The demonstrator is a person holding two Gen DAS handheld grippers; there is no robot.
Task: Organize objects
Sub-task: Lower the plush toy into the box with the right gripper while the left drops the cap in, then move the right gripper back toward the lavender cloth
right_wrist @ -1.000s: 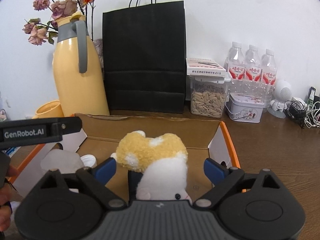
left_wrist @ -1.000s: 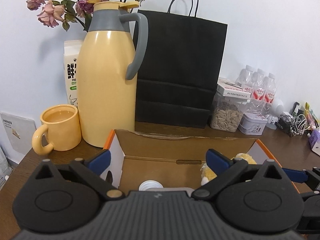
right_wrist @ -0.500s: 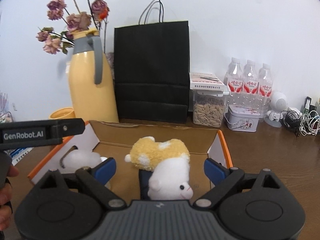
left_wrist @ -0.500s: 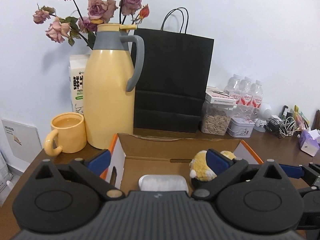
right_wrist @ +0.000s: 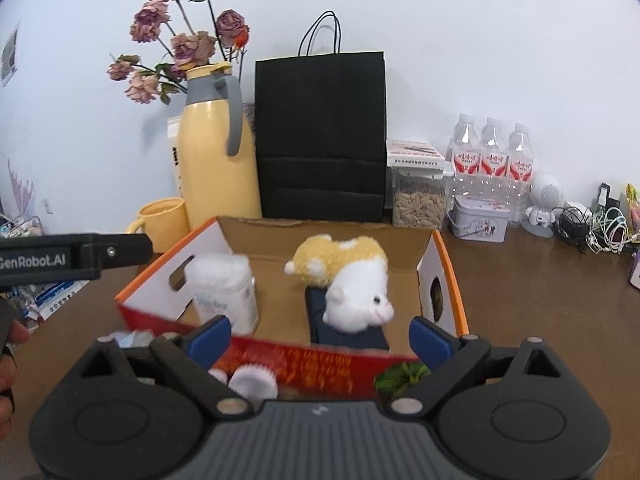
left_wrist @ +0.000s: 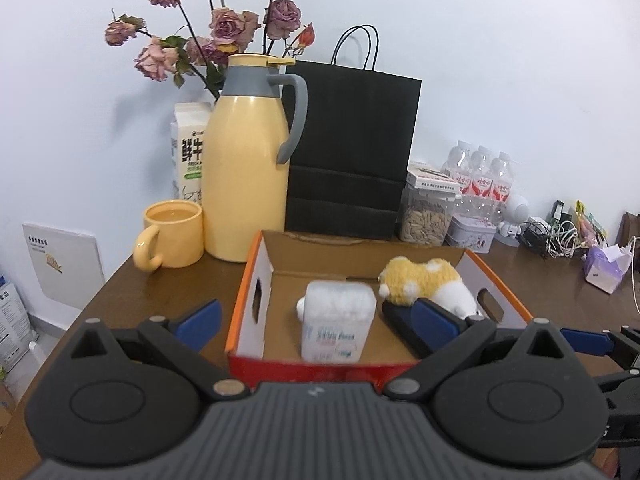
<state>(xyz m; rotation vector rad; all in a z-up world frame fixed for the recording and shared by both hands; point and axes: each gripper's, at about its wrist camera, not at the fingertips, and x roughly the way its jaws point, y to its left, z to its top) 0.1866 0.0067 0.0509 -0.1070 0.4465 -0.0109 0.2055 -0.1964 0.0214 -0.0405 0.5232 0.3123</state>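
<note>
An open cardboard box (left_wrist: 256, 272) (right_wrist: 450, 266) with an orange rim and a red front wall stands on the brown table. Inside it, a clear tub of cotton swabs (left_wrist: 338, 320) (right_wrist: 224, 288) stands upright on the left. A yellow and white plush toy (left_wrist: 420, 280) (right_wrist: 352, 276) lies on the right, on top of a dark navy item (right_wrist: 344, 332). My left gripper (left_wrist: 318, 320) is open and empty, back from the box's front wall. My right gripper (right_wrist: 320, 338) is open and empty too, just before that wall.
Behind the box stand a yellow jug (left_wrist: 244, 176), a yellow mug (left_wrist: 172, 234), a black paper bag (left_wrist: 352, 152), a seed jar (right_wrist: 418, 200), a tin (right_wrist: 478, 218) and water bottles (right_wrist: 492, 160). A white ridged item (right_wrist: 252, 384) and something green (right_wrist: 400, 376) lie before the box.
Both grippers have drawn back and up out of the box, still open. The plush toy and the cotton swab tub stay inside, now seen whole.
</note>
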